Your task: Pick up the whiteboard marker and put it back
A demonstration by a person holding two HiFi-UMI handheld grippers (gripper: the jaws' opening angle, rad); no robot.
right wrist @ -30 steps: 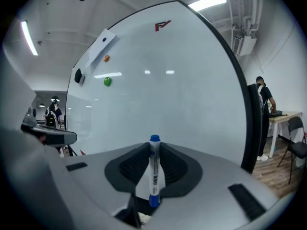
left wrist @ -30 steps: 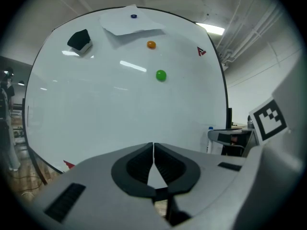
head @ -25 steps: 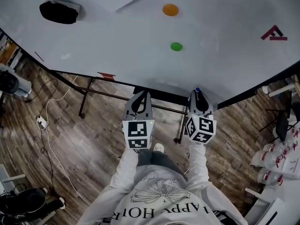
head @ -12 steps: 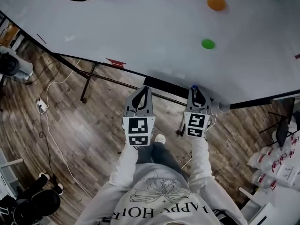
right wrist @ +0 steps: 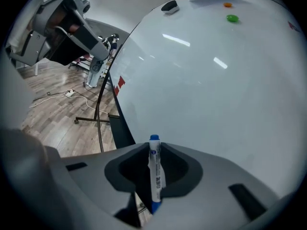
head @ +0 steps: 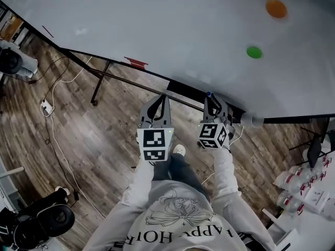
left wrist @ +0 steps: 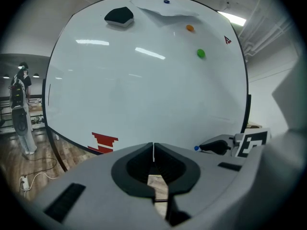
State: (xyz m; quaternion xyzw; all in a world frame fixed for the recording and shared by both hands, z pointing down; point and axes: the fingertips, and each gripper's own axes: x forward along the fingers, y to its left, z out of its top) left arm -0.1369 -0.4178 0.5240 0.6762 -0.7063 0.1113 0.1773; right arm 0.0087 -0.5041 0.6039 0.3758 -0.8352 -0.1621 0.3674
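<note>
My right gripper (head: 213, 100) is shut on a white whiteboard marker with a blue cap (right wrist: 154, 170). The marker stands upright between the jaws, and its blue end (head: 208, 94) pokes out toward the whiteboard (head: 172, 30). The gripper hovers just off the board's lower edge, by the dark tray strip (head: 184, 91). My left gripper (head: 160, 100) is beside it on the left, shut with nothing in it (left wrist: 153, 146). In the left gripper view the right gripper (left wrist: 217, 146) and the marker's blue tip (left wrist: 196, 148) show at the right.
A green magnet (head: 254, 52) and an orange magnet (head: 276, 8) sit on the board, with a black eraser (left wrist: 119, 16) and a paper sheet (left wrist: 163, 7) higher up. A red logo (head: 136, 63) marks the lower edge. Board legs (head: 99, 85) and cables (head: 49, 109) are on the wooden floor. A person (left wrist: 21, 110) stands far left.
Both grippers have sunk along the board's lower edge. The right gripper has rolled with the marker still in it. The head view has swung, so the magnets now sit further right.
</note>
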